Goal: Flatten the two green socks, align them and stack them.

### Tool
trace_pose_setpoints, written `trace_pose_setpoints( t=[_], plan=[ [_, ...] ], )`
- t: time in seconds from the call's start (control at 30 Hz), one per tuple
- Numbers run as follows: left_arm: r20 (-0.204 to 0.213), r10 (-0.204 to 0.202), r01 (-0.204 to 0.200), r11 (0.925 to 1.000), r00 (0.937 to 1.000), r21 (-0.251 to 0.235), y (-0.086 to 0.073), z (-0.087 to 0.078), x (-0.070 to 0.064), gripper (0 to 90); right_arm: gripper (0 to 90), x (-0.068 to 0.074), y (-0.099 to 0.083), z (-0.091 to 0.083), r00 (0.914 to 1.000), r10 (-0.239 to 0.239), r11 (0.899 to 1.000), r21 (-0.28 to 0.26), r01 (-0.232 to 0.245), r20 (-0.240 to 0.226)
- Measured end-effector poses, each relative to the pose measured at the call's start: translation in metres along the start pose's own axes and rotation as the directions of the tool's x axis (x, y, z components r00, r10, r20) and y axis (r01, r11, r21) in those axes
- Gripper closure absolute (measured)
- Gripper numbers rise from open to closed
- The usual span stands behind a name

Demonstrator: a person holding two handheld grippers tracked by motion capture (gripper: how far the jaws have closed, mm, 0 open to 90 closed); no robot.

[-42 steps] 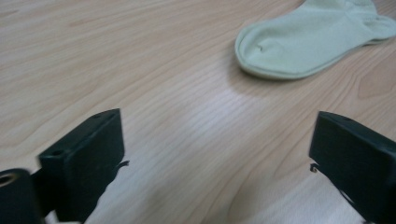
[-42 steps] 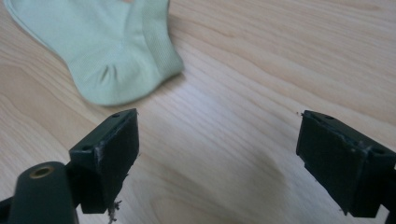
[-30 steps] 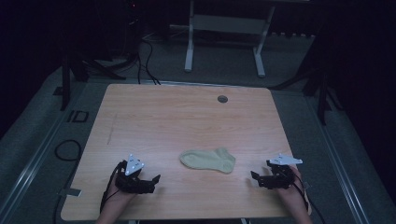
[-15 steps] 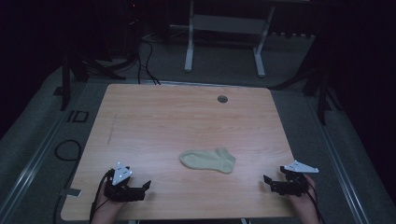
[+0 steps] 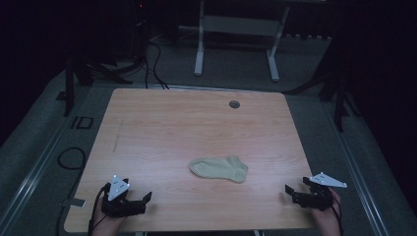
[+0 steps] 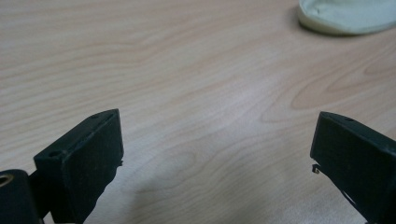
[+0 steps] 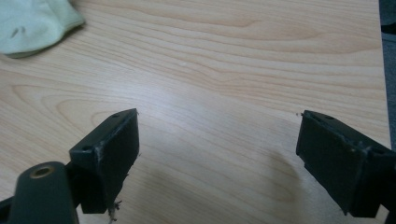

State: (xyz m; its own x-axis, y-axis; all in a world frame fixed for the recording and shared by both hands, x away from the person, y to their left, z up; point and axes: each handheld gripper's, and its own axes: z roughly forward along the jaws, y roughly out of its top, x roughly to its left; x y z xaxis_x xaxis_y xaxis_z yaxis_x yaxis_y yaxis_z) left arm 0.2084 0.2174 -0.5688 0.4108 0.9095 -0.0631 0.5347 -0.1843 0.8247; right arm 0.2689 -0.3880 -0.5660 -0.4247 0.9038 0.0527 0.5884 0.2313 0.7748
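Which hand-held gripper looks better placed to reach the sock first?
Probably the right hand-held gripper: it looks slightly nearer the sock. The left hand-held gripper seems a bit farther. Both are open and empty, so it's close.

Your left gripper [image 5: 145,197] sits at the near left corner of the table [image 5: 162,128], jaws spread wide, bare wood btwn them and ahead. Right gripper [image 5: 289,190] at the near right corner, jaws wide too, nothing btwn them. Only obstacle on the wood near you: the sock [image 5: 219,168], lying flat, roughly centre, well apart from both grippers. Small round grommet [image 5: 234,104] near the far edge, flush w/ the top. Rest of the surface is open for passing.
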Motion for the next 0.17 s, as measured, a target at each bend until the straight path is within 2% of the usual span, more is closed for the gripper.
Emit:
trace_pose_setpoints(
  t=[0.17],
  plan=[
    [0.003, -0.017, 0.017, 0.9998, 0.9999, -0.004, -0.0033, -0.0002, 0.0013, 2.8, 13.4, 0.0004, -0.0014, 0.0019, 0.9999, -0.012, 1.0, 0.004, 0.012, 0.007]
  ],
)
